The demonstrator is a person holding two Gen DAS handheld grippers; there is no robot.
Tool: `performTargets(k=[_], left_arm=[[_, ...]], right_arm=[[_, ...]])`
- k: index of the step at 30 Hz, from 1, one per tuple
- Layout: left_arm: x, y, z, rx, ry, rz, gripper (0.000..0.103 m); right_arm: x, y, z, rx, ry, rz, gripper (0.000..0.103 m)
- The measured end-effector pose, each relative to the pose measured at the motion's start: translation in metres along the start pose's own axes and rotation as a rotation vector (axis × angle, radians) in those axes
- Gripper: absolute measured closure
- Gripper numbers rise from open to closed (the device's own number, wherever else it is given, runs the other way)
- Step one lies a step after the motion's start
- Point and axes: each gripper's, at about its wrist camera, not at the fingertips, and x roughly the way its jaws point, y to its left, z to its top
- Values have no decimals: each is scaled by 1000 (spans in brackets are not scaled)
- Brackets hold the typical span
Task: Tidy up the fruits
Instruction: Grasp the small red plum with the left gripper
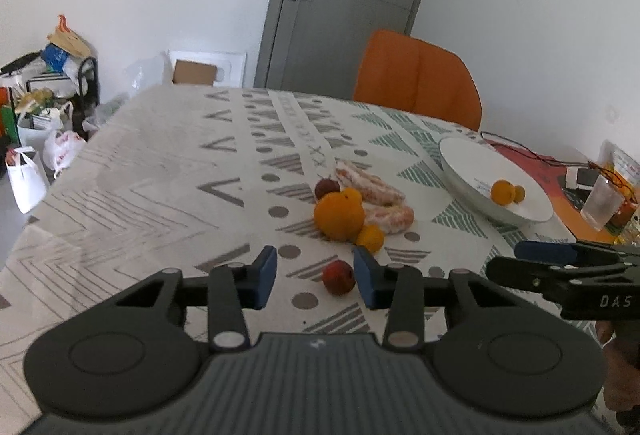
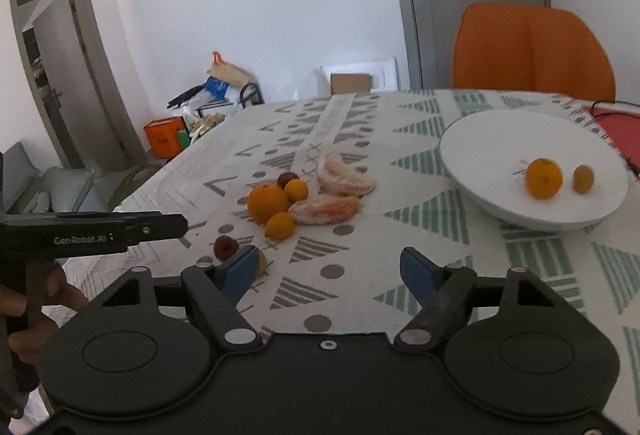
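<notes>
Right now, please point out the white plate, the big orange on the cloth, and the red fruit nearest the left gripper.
White plate point(image 2: 500, 139): right wrist view, bare inner surface.
Big orange point(image 1: 339, 215): left wrist view, centre.
Red fruit point(image 1: 338, 277): left wrist view, centre.

Our left gripper point(image 1: 315, 277) points forward and tilts downward, its blue pads point(image 1: 266, 275) apart with a clear gap between them; neither pad presses on anything. Our right gripper point(image 2: 332, 277) tilts down too, jaws spread wider, nothing gripped. In the left wrist view the right gripper shows side-on at the right edge. In the right wrist view the left gripper shows side-on at the left edge, with our left hand point(image 2: 36, 311) wrapped around its handle.
</notes>
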Motion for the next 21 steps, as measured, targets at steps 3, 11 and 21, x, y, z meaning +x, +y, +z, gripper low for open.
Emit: performTargets(k=[3,11,21], left_arm=[[9,1,-1,5,15,-19,63],[38,1,-3,-7,65,-56,77],[34,10,-3,-36,53,-47,85]], right_arm=[[7,0,0,-2,14,16,30],[22,1,0,1,34,46,35],[37,13,3,-30,74,99,47]])
